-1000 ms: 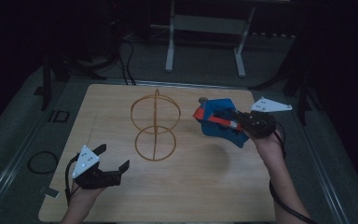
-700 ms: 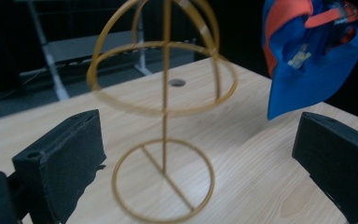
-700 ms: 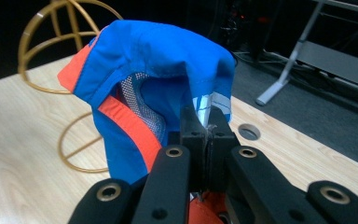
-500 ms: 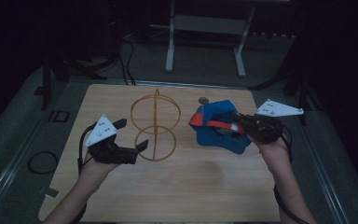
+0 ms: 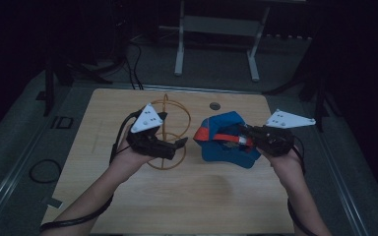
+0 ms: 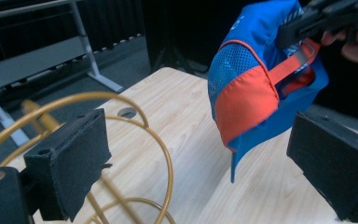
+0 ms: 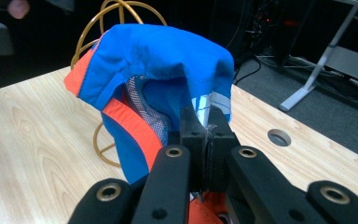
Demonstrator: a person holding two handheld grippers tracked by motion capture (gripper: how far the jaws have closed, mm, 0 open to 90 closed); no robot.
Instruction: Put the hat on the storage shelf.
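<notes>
- High view: one light wooden table point(image 5: 187, 196), two forearms coming in from the near edge, one gripper in each hand.
- Left gripper point(image 5: 177, 145) sat left of centre, in front of a gold wire stand point(image 5: 170, 105); its jaws stood wide apart with nothing between them.
- Right gripper point(image 5: 243, 139) sat right of centre, jaws pressed together on a fold of the blue cap point(image 5: 221, 123) and its orange strap.
- Counted: one cap, one wire stand, two grippers, one round hole point(image 5: 214, 105) in the tabletop near the far edge.
- Cap was held lifted at the right gripper's tips, between the two grippers, just right of the wire stand; I could not tell whether its lower edge touched the table.
- Left gripper view gave what the high view did not: the cap's orange panel point(image 6: 244, 100) and blue mesh point(image 6: 230, 63), with the cap hanging beyond the open jaws, not between them.
- Same view showed the stand's gold hoops point(image 6: 135, 126) passing close behind the left-hand jaw; contact unclear.
- Right gripper view showed the cap's inside, mesh lining and a white tag point(image 7: 200, 103) right at the closed jaws, with the wire stand point(image 7: 105, 11) rising behind the cap.
- Grey metal frame legs point(image 5: 179, 49) stood on the dark floor beyond the table's far edge.
</notes>
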